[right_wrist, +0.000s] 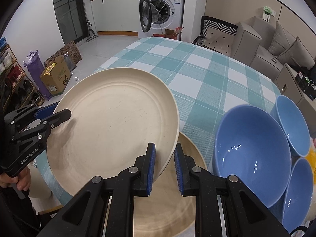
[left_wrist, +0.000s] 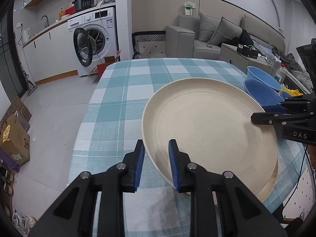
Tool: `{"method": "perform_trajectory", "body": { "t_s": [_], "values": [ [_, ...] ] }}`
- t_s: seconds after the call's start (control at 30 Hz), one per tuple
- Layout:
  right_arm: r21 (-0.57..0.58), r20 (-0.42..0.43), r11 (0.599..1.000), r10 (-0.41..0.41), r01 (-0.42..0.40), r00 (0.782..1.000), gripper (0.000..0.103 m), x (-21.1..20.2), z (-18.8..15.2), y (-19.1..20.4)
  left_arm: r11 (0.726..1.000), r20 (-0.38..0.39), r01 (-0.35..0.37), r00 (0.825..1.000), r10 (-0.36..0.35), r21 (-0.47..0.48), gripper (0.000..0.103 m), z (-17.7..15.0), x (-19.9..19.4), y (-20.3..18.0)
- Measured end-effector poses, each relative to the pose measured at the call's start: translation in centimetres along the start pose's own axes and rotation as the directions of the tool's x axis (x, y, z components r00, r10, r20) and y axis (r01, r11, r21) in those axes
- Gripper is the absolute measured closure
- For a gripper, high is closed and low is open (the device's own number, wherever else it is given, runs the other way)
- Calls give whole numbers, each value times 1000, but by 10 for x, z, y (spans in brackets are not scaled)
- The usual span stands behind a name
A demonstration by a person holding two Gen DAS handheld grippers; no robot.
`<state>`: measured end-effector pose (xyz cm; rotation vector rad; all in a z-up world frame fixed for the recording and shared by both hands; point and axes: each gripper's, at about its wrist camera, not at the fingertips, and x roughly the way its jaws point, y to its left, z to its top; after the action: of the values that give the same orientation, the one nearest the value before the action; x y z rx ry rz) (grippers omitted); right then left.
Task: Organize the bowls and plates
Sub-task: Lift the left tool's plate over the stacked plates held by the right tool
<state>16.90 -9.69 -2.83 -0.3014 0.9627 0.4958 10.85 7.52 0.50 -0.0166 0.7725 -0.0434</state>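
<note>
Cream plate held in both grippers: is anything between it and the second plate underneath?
Nothing visible. The cream plate, clamped at opposite rims by the left gripper and right gripper, hangs tilted over the bare lower plate; the blue bowls sit off to the side.

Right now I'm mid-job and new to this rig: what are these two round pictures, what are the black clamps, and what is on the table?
There is no robot arm: a person carries hand-held tongs in each hand, each with a fisheye camera looking along its fingers. One picture is from the left tongs, the other from the right tongs. Both are shut on opposite rims of one cream plate, held tilted above the checked tablecloth. A second cream plate lies beneath it. Beside them sit three blue bowls: a large one and two others.
</note>
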Motion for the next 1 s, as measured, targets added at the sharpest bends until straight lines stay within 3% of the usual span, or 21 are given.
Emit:
{"method": "perform_trajectory", "body": {
  "t_s": [1.0],
  "values": [
    [73, -33, 997, -28, 31, 999, 84, -18, -57, -19, 994, -51, 59, 997, -55, 87, 80, -11, 10, -37]
  ]
}}
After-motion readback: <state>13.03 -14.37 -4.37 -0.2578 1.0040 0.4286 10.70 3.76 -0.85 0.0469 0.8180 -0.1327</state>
